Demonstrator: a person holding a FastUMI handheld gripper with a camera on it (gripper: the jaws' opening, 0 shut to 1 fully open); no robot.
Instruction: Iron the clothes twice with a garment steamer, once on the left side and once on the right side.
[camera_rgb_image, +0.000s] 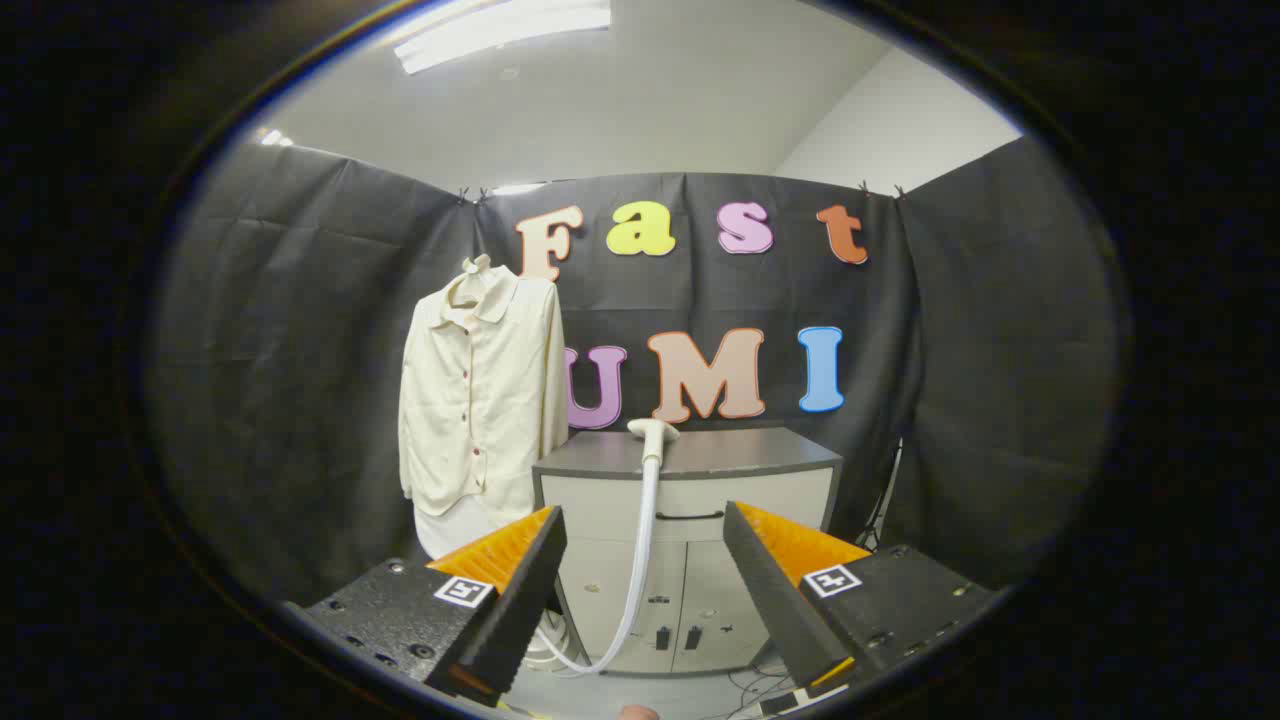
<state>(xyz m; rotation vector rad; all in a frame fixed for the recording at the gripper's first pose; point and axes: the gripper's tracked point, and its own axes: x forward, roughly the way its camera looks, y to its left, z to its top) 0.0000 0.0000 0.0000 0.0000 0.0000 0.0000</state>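
Note:
A cream button-up shirt hangs upright against the black cloth wall, to the left of a grey cabinet. The white steamer head rests on the front edge of the cabinet top, and its white hose droops down the cabinet front and curls left near the floor. My gripper is open, its two fingers spread wide apart with nothing between them. The steamer head and hose lie well beyond the fingers, in line with the gap between them. The shirt stands beyond and above the left finger.
The cabinet has a drawer with a dark handle and two lower doors. Cables lie on the floor by its base. Black cloth walls close in the booth at the back and both sides.

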